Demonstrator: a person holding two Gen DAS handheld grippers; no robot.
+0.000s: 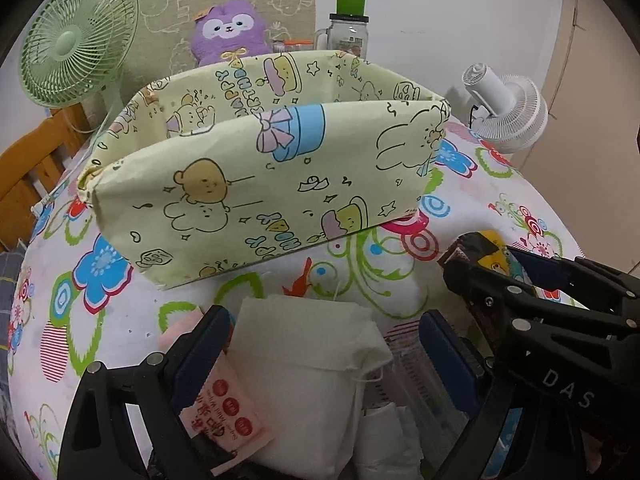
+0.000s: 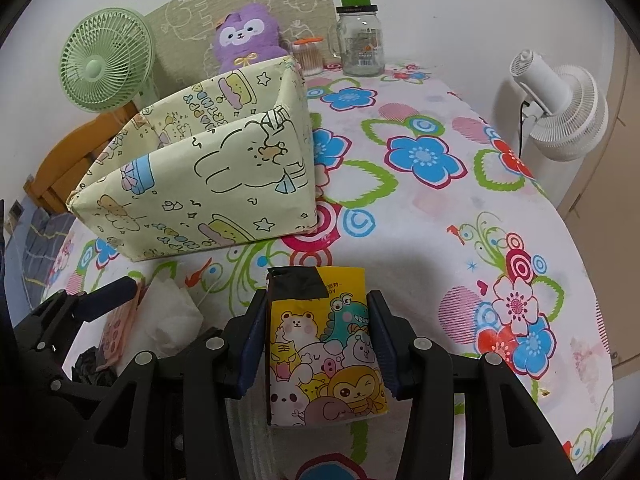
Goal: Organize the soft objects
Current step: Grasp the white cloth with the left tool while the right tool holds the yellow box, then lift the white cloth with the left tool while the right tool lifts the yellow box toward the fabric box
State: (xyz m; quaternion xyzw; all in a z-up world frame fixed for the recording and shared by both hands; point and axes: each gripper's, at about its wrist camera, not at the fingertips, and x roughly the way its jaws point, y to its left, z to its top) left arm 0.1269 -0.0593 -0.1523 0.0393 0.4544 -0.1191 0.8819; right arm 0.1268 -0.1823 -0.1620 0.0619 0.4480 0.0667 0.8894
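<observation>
A pale yellow cartoon-print storage box [image 1: 256, 184] stands open on the flowered tablecloth, also in the right wrist view [image 2: 208, 184]. My left gripper [image 1: 324, 340] has its fingers on either side of a white cloth pouch [image 1: 304, 360] with a pink label; whether the pads touch it is unclear. My right gripper [image 2: 318, 320] is shut on a yellow cartoon-animal tissue pack [image 2: 324, 352], which shows at the right in the left wrist view [image 1: 492, 252]. The left gripper and pouch [image 2: 168, 316] show at lower left in the right wrist view.
A purple plush [image 2: 244, 36], a green-lidded glass jar [image 2: 360, 36] and a cotton-swab jar [image 2: 308, 56] stand at the table's back. A green fan [image 2: 104, 60] is at the left, a white fan [image 2: 560, 108] at the right, a wooden chair [image 1: 36, 160] beyond the left edge.
</observation>
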